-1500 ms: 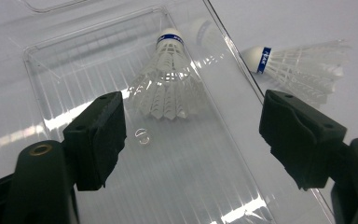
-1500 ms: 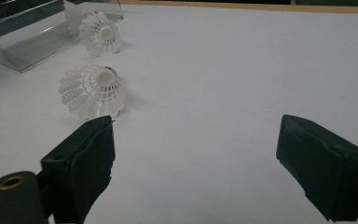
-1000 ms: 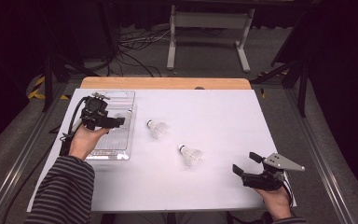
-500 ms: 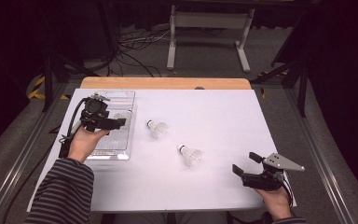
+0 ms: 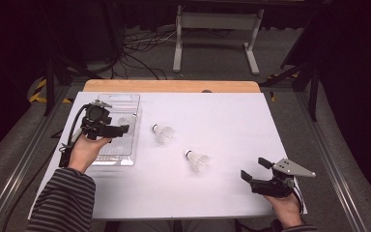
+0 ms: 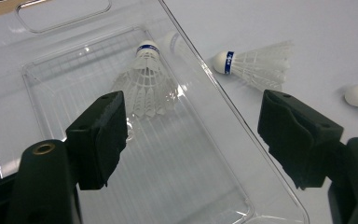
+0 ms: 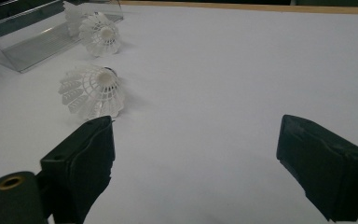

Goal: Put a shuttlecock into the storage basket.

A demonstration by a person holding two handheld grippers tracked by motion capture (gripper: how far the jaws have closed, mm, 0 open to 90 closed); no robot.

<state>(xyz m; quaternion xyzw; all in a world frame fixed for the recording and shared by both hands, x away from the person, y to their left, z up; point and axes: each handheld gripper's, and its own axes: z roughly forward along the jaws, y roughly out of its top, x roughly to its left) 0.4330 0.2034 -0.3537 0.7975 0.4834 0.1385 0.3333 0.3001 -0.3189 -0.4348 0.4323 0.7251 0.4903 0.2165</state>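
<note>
At the table's left edge sits the clear tray, and the left claw hangs over it with its jaws wide apart and nothing between them. One shuttlecock in the tray lies on the ribbed floor, cork toward the tray's far end. Just right of the tray's long wall lies the second shuttlecock, and farther right, nearer the table's front edge, the third shuttlecock. Close to the front right corner the right claw rests low, jaws likewise spread and empty, aimed at that third one.

These should handle as very light and rather fragile: the skirt is thin, springy lattice that would buckle under a hard squeeze, and the round cork would likely roll out of flat pads. A gentle pinch at the base of the skirt, just behind the cork, looks the safest hold.

The left gripper view makes plain the blue band on each cork and that the first piece is inside the tray; from the high view it is a faint pale blur. The right gripper view looks into the open skirt of the third shuttlecock, showing its mouth faces that claw.
</note>
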